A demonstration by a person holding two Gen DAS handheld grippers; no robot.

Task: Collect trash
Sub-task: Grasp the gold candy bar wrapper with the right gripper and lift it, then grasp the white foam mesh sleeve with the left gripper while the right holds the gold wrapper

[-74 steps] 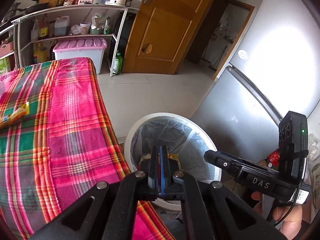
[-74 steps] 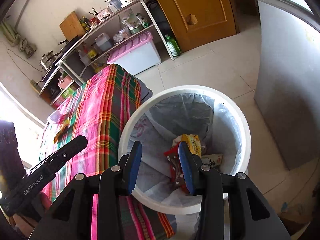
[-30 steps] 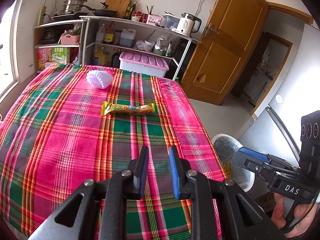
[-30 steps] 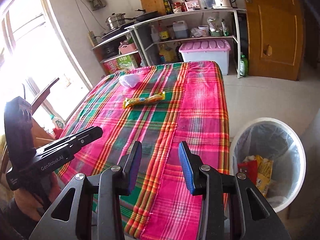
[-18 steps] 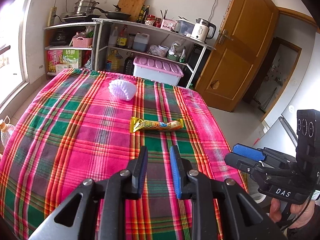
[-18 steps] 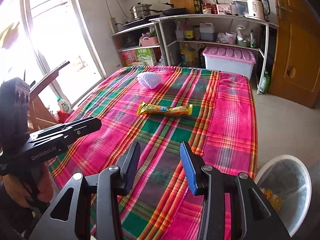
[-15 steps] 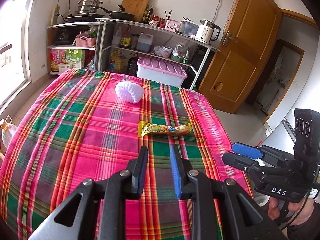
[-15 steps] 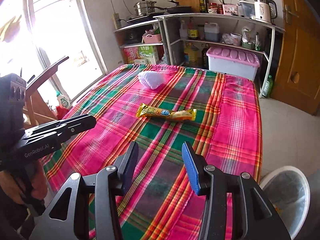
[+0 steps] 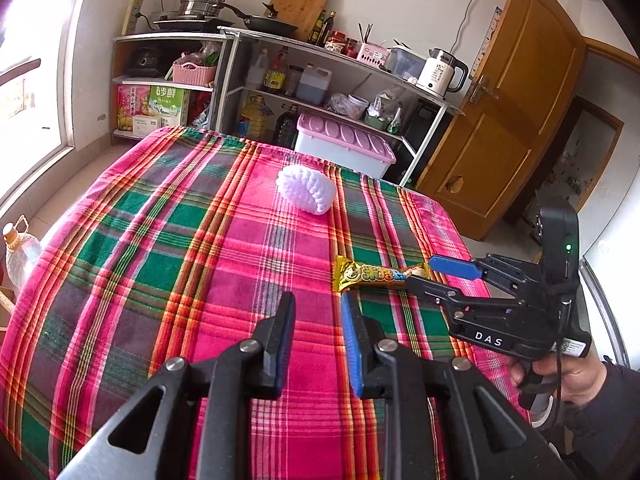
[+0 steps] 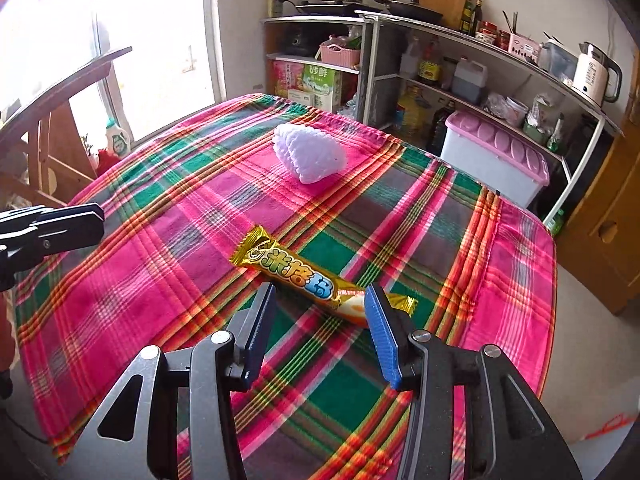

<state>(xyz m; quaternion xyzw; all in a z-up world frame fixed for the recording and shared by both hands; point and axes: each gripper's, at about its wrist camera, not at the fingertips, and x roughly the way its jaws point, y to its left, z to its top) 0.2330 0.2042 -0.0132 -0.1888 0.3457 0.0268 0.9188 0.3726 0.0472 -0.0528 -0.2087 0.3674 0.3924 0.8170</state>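
- Right claw (image 10: 320,312): jaws standing apart, having just been opening wider; nothing is pinched. The black pad on one side and the ribbed blue pad (image 10: 382,336) on the other are hanging over the cloth.
- Wrapper (image 10: 316,276): lying flat on the table, just ahead of the right claw. Its pale, crimped end is passing behind the blue pad's tip; whether the pad is touching it cannot be told. The rest is running away from the claw, ahead and to the left.
- From the left view, the right claw (image 9: 424,274) is reaching the wrapper (image 9: 376,276) at its near end, one finger on each side of that end. A hand (image 9: 560,372) in a dark sleeve is gripping the handle.
- Left claw (image 9: 316,316): jaws parted by a narrow gap, holding nothing, hanging over bare cloth. The wrapper is lying just ahead and slightly to the right of it.
- Wrapper material: glossy foil, gold with coloured lettering, long and narrow, slightly crinkled.
- Foam net (image 10: 310,152): white, ribbed, dome-shaped, resting well beyond both claws.
- Cloth (image 10: 160,264): woven plaid in pink, green and orange, lying smooth and draping over the table edge.
- Claw bodies: matte black plastic with silver bolts.
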